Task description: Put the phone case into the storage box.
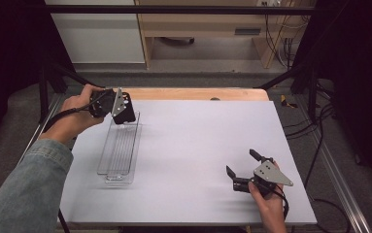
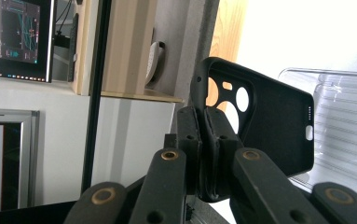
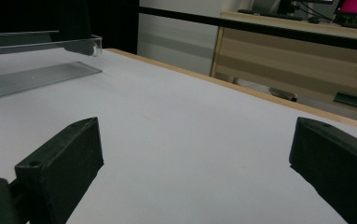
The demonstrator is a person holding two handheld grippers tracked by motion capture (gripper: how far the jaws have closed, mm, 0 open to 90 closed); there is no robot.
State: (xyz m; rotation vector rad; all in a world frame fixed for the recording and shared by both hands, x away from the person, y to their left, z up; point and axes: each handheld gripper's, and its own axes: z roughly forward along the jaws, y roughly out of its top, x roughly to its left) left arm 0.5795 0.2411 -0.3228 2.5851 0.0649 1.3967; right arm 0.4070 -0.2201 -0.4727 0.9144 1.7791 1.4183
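Observation:
My left gripper [image 1: 121,110] is shut on the edge of a black phone case [image 2: 264,126]. It holds the case above the far end of a clear plastic tray [image 1: 118,155] at the table's left. In the left gripper view, the case stands on edge between the pads, with its camera cutouts facing me and the ribbed tray [image 2: 348,130] behind it. Near the table's front right corner my right gripper [image 1: 241,161] sits low and open. Nothing lies between its jaws [image 3: 197,140], and the tray [image 3: 31,74] lies farther off at the left.
A white mat [image 1: 198,155] covers the table, with a wooden edge [image 1: 198,93] at the back. Black frame posts stand at both sides. Cables [image 1: 314,131] trail off the right side. A wooden cabinet stands beyond the table.

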